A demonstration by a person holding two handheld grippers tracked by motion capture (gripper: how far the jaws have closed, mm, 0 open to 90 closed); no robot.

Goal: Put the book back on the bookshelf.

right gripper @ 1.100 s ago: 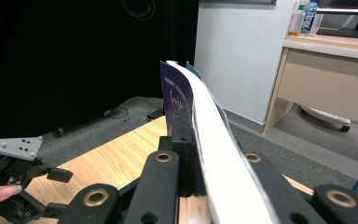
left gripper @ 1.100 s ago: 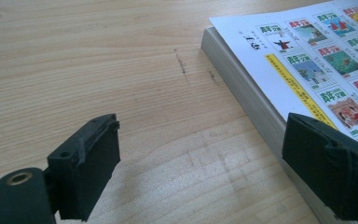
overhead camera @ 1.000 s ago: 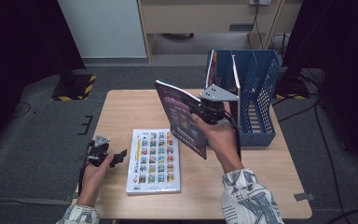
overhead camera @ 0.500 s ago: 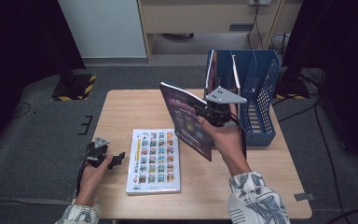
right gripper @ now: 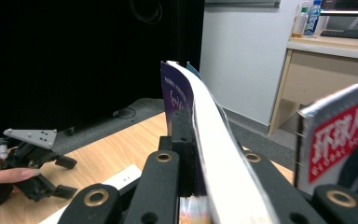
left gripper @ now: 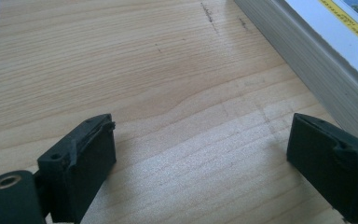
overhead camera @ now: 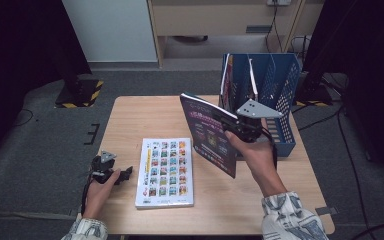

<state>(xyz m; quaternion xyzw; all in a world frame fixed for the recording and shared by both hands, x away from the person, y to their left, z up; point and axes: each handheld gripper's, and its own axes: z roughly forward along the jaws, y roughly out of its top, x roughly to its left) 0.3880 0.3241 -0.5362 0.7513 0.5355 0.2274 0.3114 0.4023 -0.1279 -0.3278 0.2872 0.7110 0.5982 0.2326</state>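
Right tongs point(overhead camera: 232, 127) clamp the purple magazine point(overhead camera: 207, 132) upright above the counter point(overhead camera: 130, 115), beside the blue rack point(overhead camera: 280, 100), from the high view. Left tongs point(left gripper: 200, 154) gape over bare wood near the book point(left gripper: 307, 51). Right gripper view adds the magazine's page edges point(right gripper: 214, 154).
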